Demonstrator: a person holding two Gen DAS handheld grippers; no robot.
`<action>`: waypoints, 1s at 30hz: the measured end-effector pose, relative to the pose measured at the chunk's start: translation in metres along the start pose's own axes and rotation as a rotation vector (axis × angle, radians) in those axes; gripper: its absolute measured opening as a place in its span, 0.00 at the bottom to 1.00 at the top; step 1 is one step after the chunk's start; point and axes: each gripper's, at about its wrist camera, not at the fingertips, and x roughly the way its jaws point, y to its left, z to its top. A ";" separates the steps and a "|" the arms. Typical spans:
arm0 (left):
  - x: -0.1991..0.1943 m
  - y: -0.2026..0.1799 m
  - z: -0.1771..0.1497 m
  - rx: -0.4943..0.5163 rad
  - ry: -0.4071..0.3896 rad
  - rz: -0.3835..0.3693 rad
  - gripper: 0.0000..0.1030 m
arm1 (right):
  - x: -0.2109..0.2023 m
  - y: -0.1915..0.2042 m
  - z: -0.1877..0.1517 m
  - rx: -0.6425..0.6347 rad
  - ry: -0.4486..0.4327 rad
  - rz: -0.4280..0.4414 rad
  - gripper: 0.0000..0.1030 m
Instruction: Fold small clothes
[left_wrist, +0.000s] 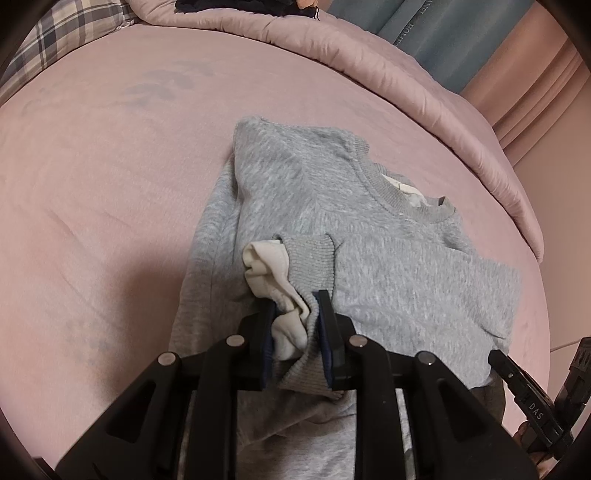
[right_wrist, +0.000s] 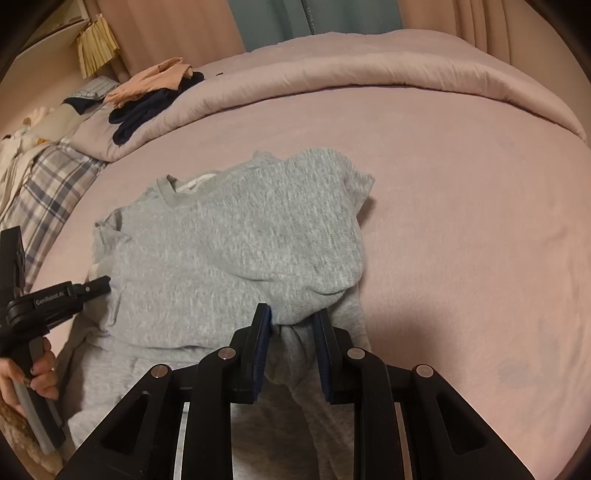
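The left tool (left_wrist: 295, 314) is pinching the grey cuff (left_wrist: 310, 258) of a sleeve, with a bit of white cloth (left_wrist: 273, 273) bunched between its two pads. The right tool (right_wrist: 291, 321) is squeezing a fold of the grey sweatshirt (right_wrist: 236, 236) near its bottom edge. Both tools are pointing down at the bed.

The sweatshirt is lying right in front of both tools, flat on the pink sheet (right_wrist: 461, 229), with its neck hole (left_wrist: 402, 199) facing away from them. One sleeve is lying folded over its front. Part of the sweatshirt is hanging under the tools, so its lower end is hidden.

A hand (right_wrist: 33, 373) is holding the left tool's handle off to the left of the right tool.

Farther out, a puffy pink blanket (right_wrist: 369, 70) is sitting rolled along the far edge of the bed. On it, to the far left, dark clothes (right_wrist: 147, 107) and a peach one (right_wrist: 155, 79) are lying in a pile. A checked pillow (right_wrist: 48, 184) is lying at the left. Curtains (right_wrist: 273, 22) are hanging behind the bed.
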 end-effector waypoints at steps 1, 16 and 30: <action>0.000 0.000 0.000 0.000 0.000 0.000 0.23 | 0.000 0.000 0.000 -0.001 0.001 -0.001 0.21; 0.000 -0.001 -0.003 0.003 -0.019 0.008 0.23 | 0.003 0.000 0.000 0.003 0.006 -0.001 0.21; 0.000 0.000 -0.003 -0.012 -0.024 0.003 0.24 | 0.003 0.000 0.000 0.000 0.007 -0.002 0.22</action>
